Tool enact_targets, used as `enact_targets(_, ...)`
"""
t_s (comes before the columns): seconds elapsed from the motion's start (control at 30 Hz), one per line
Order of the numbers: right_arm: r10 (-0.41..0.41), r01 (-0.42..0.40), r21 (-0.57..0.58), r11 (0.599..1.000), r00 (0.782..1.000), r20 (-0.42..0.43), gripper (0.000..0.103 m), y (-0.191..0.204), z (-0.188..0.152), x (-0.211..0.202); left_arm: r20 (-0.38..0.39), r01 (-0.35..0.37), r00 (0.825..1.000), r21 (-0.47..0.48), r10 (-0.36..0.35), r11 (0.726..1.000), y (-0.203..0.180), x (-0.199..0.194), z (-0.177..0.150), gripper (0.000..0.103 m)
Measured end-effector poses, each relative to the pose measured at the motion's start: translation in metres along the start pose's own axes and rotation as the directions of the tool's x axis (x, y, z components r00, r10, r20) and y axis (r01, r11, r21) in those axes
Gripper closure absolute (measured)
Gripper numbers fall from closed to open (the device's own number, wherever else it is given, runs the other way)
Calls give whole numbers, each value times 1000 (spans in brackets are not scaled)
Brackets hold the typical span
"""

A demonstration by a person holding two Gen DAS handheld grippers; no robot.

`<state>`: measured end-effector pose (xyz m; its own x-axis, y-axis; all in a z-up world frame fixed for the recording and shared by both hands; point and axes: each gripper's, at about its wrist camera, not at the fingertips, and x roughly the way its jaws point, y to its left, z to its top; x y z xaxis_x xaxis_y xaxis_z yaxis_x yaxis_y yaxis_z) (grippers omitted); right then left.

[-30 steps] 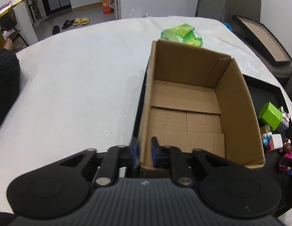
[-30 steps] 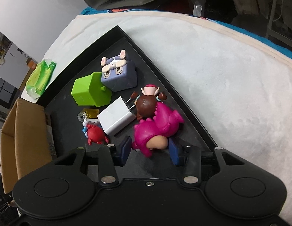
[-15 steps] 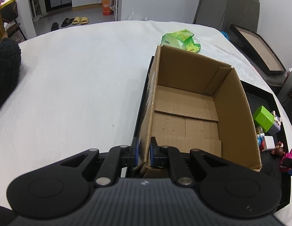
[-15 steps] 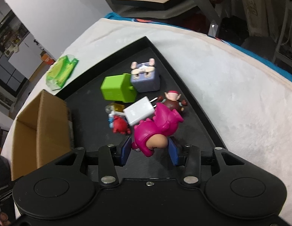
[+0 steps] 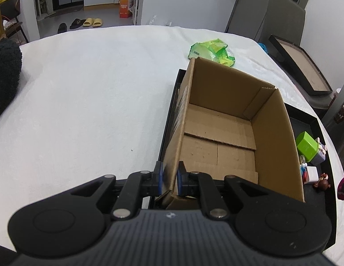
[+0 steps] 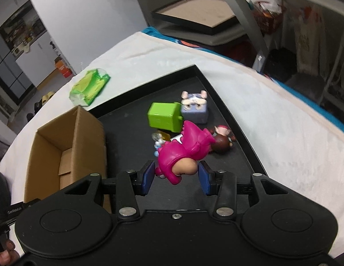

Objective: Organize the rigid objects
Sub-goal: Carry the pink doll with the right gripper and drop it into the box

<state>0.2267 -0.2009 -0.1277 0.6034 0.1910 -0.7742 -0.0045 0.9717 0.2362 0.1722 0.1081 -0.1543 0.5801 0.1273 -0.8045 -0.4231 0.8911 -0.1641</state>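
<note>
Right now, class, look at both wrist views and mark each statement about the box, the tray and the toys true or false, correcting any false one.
1. The left hand-held gripper clamps a wall of the cardboard box. True.
2. The box already holds several toys. False: only its bare cardboard floor shows.
3. The right hand-held gripper holds the pink figurine. True.
4. The green cube lies on the white cloth. False: it lies in the black tray, touching the grey-blue animal cube.
5. The green packet lies inside the tray. False: it lies on the cloth beyond the tray.
</note>
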Motion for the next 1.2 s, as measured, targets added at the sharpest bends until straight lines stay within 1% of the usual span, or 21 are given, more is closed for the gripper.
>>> enact_targets(0.1,2,-1,-46,999,1000,17,61,14,5,-6,1,2,1000,13,-2,1000,0,0,0,92)
enact_targets(0.43,40,-28,-169,985,997,68,61,69,16,-15,-3,50,999,-12,-50,999,12,0,2,91)
enact_targets(0.57,79,-60,-226,972,994,79,61,94,15,-15,1,66,998,-26,-66,998,16,2,4,91)
enact_targets(0.77,119,-84,-304,949,988,98,61,127,15,-16,-2,101,995,-41,-101,994,23,2,5,90)
enact_targets(1.03,129,-90,-383,919,989,77,61,159,12,-5,-35,156,987,-59,-158,986,24,-1,2,88)
enact_targets(1.13,128,-90,-423,902,990,62,61,171,8,1,-44,171,984,-71,-174,983,24,-2,-1,88)
enact_targets(1.2,140,-105,-446,889,989,45,61,180,6,4,-47,178,982,-79,-182,981,25,-2,-1,88)
